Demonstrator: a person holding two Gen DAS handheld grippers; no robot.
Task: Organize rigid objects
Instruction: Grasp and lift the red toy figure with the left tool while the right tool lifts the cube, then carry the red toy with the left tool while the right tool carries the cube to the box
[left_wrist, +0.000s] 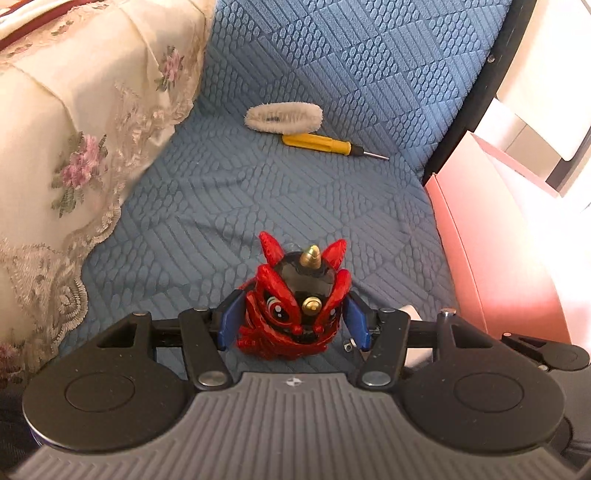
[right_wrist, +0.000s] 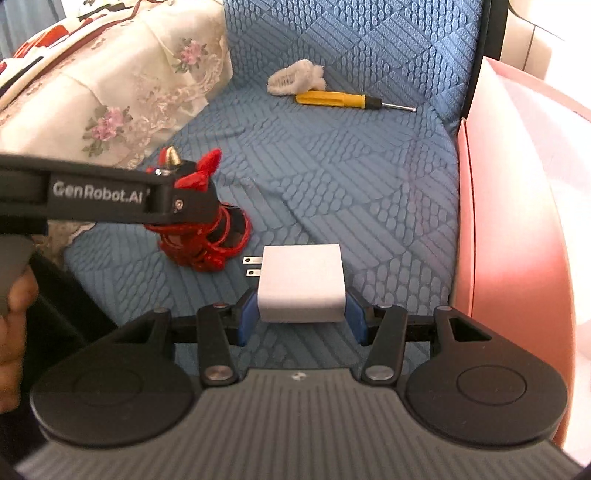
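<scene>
A red and black lion figurine with gold horns sits between the blue pads of my left gripper, which is shut on its sides low over the blue quilted seat. From the right wrist view the same figurine shows at the left, partly hidden by the left gripper's black finger. My right gripper is shut on a white charger plug whose two metal prongs point left. A sliver of that charger shows behind the left gripper.
A white fuzzy brush and a yellow screwdriver lie at the back of the seat. A floral lace cloth covers the left side. A pink box stands along the right edge. A person's hand holds the left gripper's handle.
</scene>
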